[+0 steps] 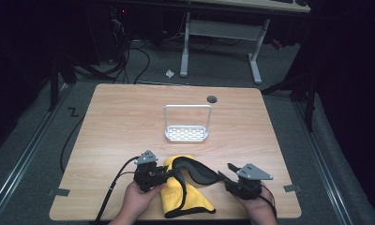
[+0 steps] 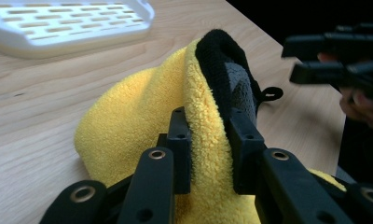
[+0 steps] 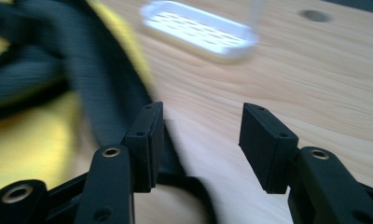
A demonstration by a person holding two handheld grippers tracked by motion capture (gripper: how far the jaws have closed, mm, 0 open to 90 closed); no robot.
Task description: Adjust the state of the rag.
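My left tool (image 2: 208, 154) is clamped on the yellow microfiber cloth (image 2: 142, 121) near the desk (image 1: 129, 112) front edge. Right tool (image 3: 198, 140) gapes wide, empty, beside the black trim (image 3: 114, 84) (blurry here). I'd grab that edge squarely, short of the white rack (image 1: 186, 133).

I see the rack (image 1: 186, 133) standing mid-table (image 1: 120, 117), the small hole (image 1: 212, 99) behind it to the right. In front of the rack, at the near edge, lies the cloth (image 1: 183, 192). My left gripper (image 1: 169, 174) sits on the cloth's left side, gripping a fold; my right gripper (image 1: 225, 174) waits just right of it.
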